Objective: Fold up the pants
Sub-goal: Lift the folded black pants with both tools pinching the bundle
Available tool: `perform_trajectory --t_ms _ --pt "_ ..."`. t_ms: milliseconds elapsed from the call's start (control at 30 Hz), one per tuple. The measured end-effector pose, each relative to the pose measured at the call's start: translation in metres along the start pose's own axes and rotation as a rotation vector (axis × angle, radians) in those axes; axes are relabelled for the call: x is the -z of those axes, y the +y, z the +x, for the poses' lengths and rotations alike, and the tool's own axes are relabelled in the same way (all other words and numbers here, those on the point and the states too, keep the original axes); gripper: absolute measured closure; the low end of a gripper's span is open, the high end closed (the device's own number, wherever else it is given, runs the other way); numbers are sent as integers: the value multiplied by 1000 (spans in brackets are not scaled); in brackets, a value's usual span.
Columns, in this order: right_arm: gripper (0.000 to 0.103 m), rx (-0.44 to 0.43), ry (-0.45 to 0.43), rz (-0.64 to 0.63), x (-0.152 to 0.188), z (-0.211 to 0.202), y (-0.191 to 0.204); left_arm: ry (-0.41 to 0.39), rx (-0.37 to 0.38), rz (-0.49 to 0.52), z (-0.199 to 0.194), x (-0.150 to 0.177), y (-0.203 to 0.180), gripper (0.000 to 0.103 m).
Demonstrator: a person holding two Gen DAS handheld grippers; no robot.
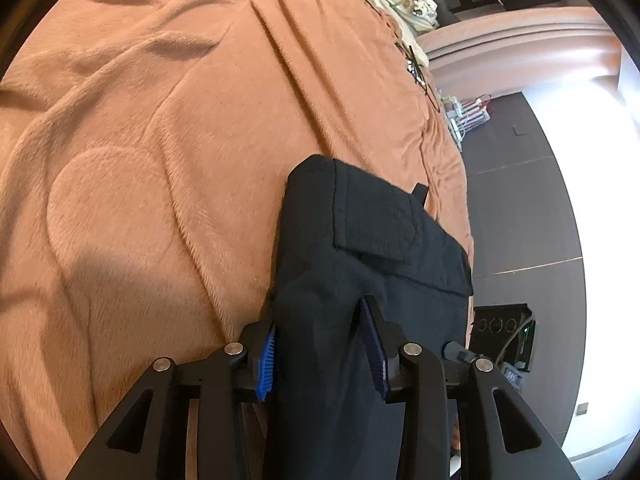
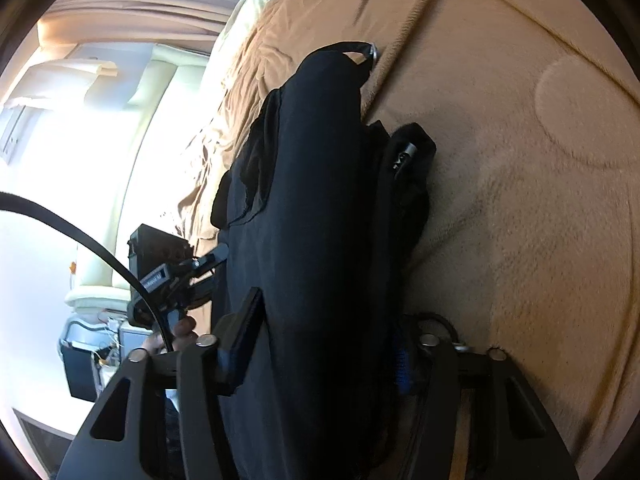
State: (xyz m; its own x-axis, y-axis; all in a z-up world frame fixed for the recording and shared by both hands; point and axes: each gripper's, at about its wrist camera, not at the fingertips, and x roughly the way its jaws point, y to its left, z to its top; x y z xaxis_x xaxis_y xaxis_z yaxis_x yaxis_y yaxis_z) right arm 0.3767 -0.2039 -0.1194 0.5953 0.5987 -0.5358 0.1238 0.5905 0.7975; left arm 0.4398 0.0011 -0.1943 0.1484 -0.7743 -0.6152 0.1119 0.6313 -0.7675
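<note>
The dark navy cloth pants (image 1: 360,248) stretch lengthwise forward from both tools over the orange fleece bed (image 1: 160,128), left tool (image 1: 322,354) and right tool (image 2: 320,364) each pinching the fabric.

black pants (image 1: 360,240), orange blanket (image 1: 160,140)

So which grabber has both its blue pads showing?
The left gripper: both blue pads show, one each side of the black pants. On the right gripper only one blue pad peeks out past the cloth.
</note>
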Motion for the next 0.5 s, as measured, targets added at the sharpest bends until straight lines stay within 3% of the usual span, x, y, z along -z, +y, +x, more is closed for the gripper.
perform_trajectory --t_ms 100,200,500 --pt "69 12 -23 -54 6 -7 7 -12 5 28 -5 2 -7 79" --pt "74 22 -44 -91 12 -12 16 -30 2 73 -12 5 -19 86" --pt "77 52 -111 -208 40 -36 54 -94 8 159 -39 16 -52 88"
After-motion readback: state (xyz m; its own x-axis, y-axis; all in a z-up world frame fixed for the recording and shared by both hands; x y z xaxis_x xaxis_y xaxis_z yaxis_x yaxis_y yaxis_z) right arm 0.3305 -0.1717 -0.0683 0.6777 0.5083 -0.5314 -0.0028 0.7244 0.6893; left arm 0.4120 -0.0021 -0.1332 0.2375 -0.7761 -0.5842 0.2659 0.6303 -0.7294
